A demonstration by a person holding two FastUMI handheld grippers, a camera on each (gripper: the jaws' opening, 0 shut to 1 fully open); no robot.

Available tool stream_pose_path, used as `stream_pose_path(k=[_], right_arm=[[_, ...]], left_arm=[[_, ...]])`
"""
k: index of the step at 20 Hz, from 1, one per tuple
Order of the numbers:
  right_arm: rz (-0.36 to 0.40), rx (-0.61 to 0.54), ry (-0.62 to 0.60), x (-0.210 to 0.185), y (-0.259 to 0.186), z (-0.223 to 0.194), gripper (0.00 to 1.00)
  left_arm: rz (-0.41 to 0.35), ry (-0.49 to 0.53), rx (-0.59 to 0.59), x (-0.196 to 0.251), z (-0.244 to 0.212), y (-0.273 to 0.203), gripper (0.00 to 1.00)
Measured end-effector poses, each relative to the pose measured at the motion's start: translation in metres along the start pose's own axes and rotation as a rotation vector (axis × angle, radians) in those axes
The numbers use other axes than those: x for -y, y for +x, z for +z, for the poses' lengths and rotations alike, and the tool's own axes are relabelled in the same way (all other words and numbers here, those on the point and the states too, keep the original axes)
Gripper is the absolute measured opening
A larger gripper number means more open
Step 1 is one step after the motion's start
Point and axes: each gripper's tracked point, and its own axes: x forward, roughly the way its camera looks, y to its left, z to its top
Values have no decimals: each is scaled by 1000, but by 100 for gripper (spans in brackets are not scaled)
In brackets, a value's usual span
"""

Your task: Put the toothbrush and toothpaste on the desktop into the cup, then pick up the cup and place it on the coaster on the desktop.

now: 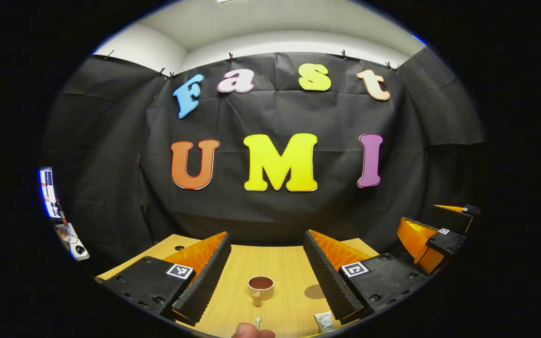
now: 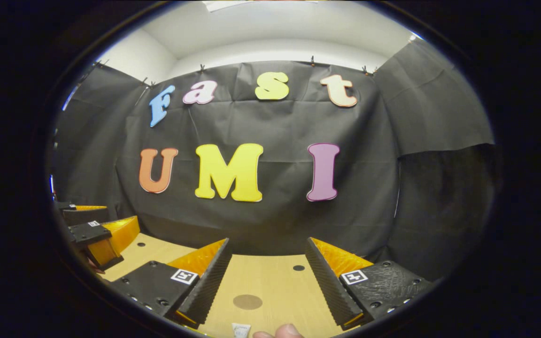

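A small beige cup (image 1: 260,287) with a dark inside and a handle facing me stands on the wooden desktop (image 1: 233,305), seen in the left gripper view between my left gripper's (image 1: 266,235) open fingers and below them. The round brown coaster (image 1: 314,291) lies just right of the cup. The toothpaste tube (image 1: 324,322) lies nearer, by the right finger; the toothbrush (image 1: 258,322) tip shows at the bottom edge. In the right gripper view, my right gripper (image 2: 267,241) is open above the coaster (image 2: 247,301), with the toothpaste (image 2: 241,330) end below it.
The other gripper (image 1: 435,230) hangs at the far right of the left gripper view, and at the far left (image 2: 96,230) of the right gripper view. A fingertip (image 2: 285,331) shows at the bottom edge. The desktop has small round holes (image 2: 298,268). Black cloth closes the back.
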Motion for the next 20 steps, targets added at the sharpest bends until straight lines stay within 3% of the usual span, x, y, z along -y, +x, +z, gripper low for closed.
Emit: stream_pose_path(k=[13,20], right_arm=[[21,-7,1,-3,8,-3,95],[43,-44,-24,-5,8,-20,97]], left_arm=[[1,6,-5,-1,-7,2,98],[-11,3,-100,-5,-37,4,98]])
